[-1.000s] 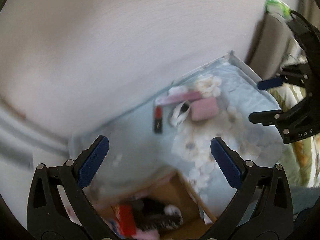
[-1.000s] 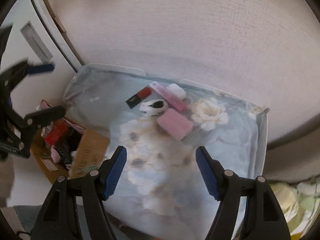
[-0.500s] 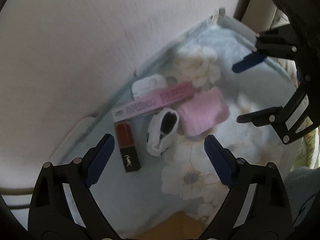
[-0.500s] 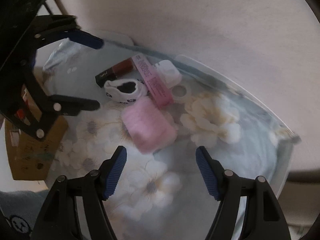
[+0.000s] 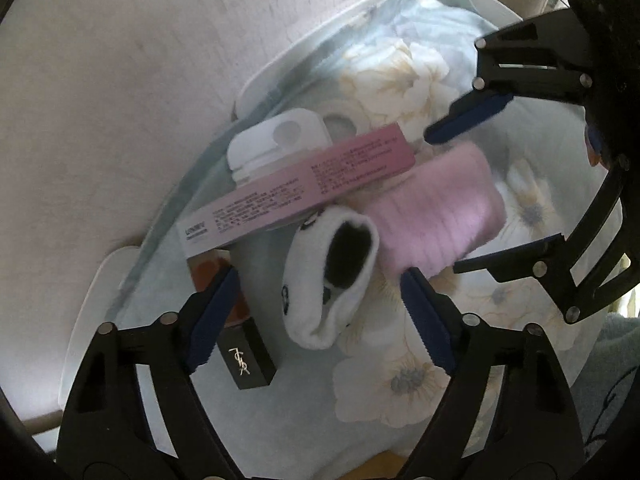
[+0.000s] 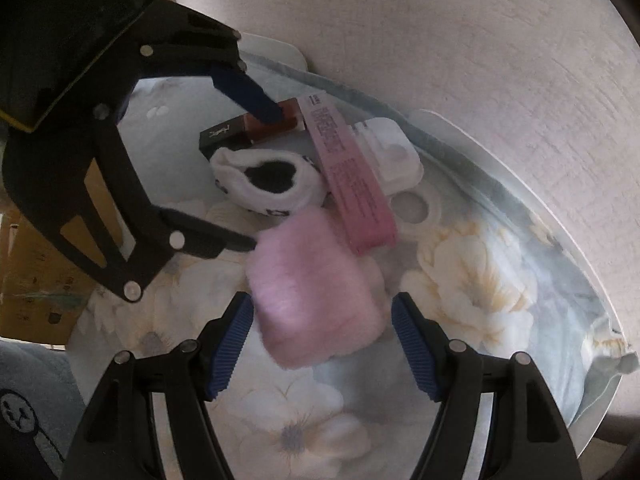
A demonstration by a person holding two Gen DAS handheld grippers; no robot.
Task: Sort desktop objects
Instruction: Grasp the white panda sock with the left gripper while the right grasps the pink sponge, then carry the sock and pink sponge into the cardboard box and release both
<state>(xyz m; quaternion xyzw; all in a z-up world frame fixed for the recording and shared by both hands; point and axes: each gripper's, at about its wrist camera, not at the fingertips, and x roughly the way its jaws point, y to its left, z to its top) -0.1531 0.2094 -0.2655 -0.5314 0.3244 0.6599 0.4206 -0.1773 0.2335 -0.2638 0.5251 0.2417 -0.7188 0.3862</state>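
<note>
Left gripper (image 5: 320, 316): black two-finger frame with blue ribbed pads, jaws spread wide, gripping nothing. Poised low over a rolled white sock with a dark opening (image 5: 334, 276), which sits between the two pads without visible contact. Left pad (image 5: 212, 320) overlapping a black-and-red lipstick tube with gold lettering (image 5: 244, 354); contact impossible to tell.

Right gripper (image 6: 322, 348): same build, jaws likewise wide apart, straddling a fluffy pink rectangular pouch (image 6: 316, 292). Pouch reaching almost from pad to pad, left pad (image 6: 232, 344) just beside its edge, right pad (image 6: 412, 348) slightly apart. Not pinched.

All on a round white table under a pale blue cloth printed with cream flowers (image 6: 460, 272), objects clustered toward the far edge by the wall. Long pink cardboard box with small print (image 5: 304, 184) lying slantwise, resting partly over a white plastic case with a round recess (image 5: 280, 140) and over the red end of the lipstick. White ring-shaped roll of tape (image 6: 414, 208) just beside the case and the box end. Sock touching the pink pouch on one side, close to the lipstick on the other. Brown cardboard box (image 6: 36, 280) beyond the near-left edge of the table.
</note>
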